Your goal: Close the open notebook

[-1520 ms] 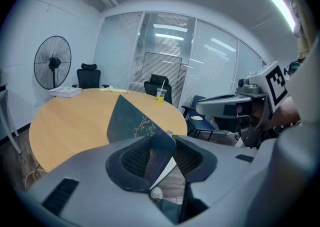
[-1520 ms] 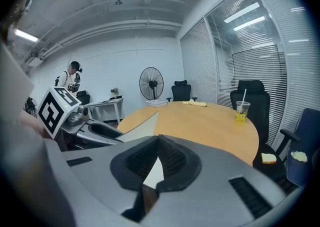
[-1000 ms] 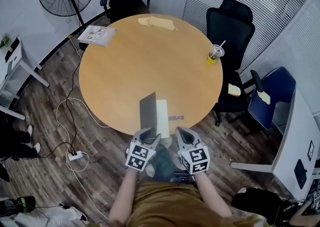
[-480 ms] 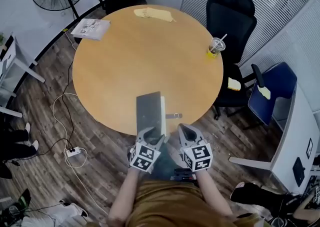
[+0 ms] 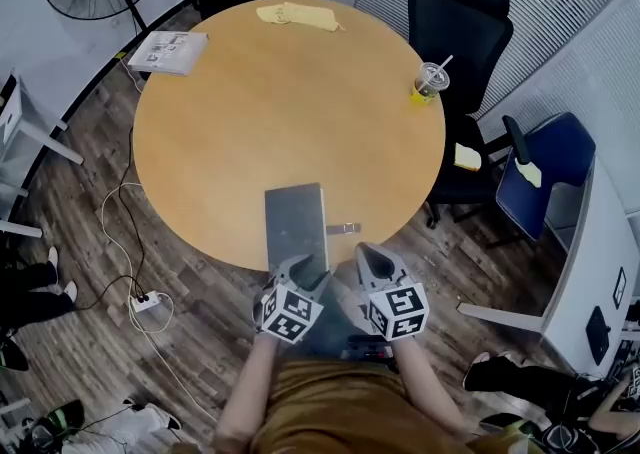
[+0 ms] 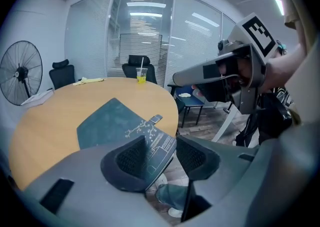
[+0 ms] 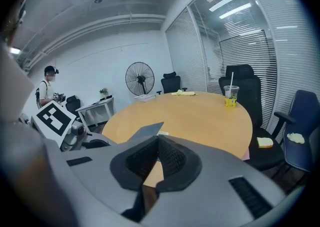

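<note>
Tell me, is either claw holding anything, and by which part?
Nothing is held. On the left gripper the jaws have just been opening, with the near edge of the notebook ungripped between them; the right gripper is shut, empty.

Your left gripper (image 5: 303, 264) sits low in the head view, at about 7 o'clock from its centre, and points toward 1 o'clock and downward. Its jaws stand wide apart and have just been opening. The near corner of the notebook (image 5: 296, 217) lies between them, with neither pad pressing on it. Your right gripper (image 5: 372, 260) is just beside it at about 5 o'clock, leaning toward 11 o'clock. Its jaws are closed together at the tips on nothing. Both of your forearms angle inward toward the grippers.
</note>
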